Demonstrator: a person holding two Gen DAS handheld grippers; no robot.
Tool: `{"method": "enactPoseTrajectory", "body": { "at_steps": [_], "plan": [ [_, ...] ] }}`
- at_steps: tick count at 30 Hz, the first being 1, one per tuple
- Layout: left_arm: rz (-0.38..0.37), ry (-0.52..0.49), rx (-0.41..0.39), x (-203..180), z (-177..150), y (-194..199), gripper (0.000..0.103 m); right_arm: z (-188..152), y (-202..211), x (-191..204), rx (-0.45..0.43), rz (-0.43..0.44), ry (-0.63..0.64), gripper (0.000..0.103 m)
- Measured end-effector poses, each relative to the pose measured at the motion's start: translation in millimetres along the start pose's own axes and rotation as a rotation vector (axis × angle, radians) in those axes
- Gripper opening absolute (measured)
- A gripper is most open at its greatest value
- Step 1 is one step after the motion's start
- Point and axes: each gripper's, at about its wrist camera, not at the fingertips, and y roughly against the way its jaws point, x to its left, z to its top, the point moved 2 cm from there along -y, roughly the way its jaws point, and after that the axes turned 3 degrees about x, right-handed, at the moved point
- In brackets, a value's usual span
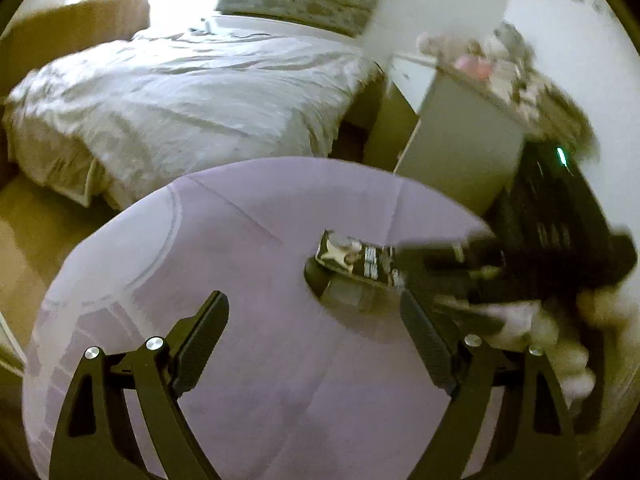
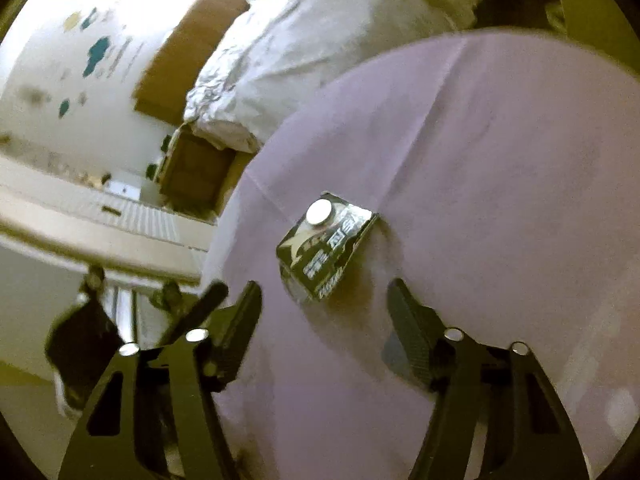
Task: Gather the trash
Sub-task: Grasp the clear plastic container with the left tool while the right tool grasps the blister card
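A small black carton (image 2: 326,250) with a white round cap and white print lies on a round table under a lilac cloth (image 2: 500,200). My right gripper (image 2: 324,304) is open, its jaws just short of the carton on either side. In the left wrist view the same carton (image 1: 352,258) lies right of centre, with the right gripper's dark fingers (image 1: 436,256) reaching in beside it. My left gripper (image 1: 314,316) is open and empty above the cloth (image 1: 240,280), left of the carton.
A bed with rumpled white bedding (image 1: 180,92) stands beyond the table. A white cabinet (image 1: 460,140) with cluttered items on top and a black appliance (image 1: 560,208) stand at the right. A white radiator shelf (image 2: 100,216) runs along the wall.
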Motion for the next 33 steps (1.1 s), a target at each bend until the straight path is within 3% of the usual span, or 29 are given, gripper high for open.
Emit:
{"method": "enactPoseTrajectory", "body": {
  "at_steps": [3,5,8,13,14,16,19,24,28,33],
  "plan": [
    [0.015,-0.061,0.01,-4,1,-6,0.087,10,-11,2,0.0,-0.005,-0.013,0.035],
    [0.036,-0.099,0.015,-8,4,-12,0.087,13,-18,6,-0.003,-0.002,-0.001,0.013],
    [0.045,-0.147,0.026,-12,9,-20,0.087,16,-12,8,-0.05,0.018,0.022,0.006],
    [0.071,-0.217,0.061,-24,15,-38,0.086,14,22,17,-0.206,-0.021,0.086,0.003],
    [0.075,-0.229,0.076,-27,15,-41,0.082,13,32,17,-0.236,-0.036,0.1,0.003],
    [0.086,-0.25,0.112,-30,15,-50,0.063,10,50,15,-0.277,-0.046,0.115,0.003],
    [0.107,-0.253,0.12,-32,16,-53,0.054,2,72,11,-0.328,-0.065,0.128,0.003],
    [0.102,-0.192,0.109,-31,16,-49,0.054,-14,100,4,-0.371,-0.078,0.139,0.003],
    [0.027,-0.096,0.066,-28,15,-36,0.053,-29,121,-2,-0.394,-0.095,0.16,0.003],
    [-0.03,-0.084,0.011,-56,14,-3,0.054,-51,153,-10,-0.442,-0.119,0.181,0.003]
  ]
}}
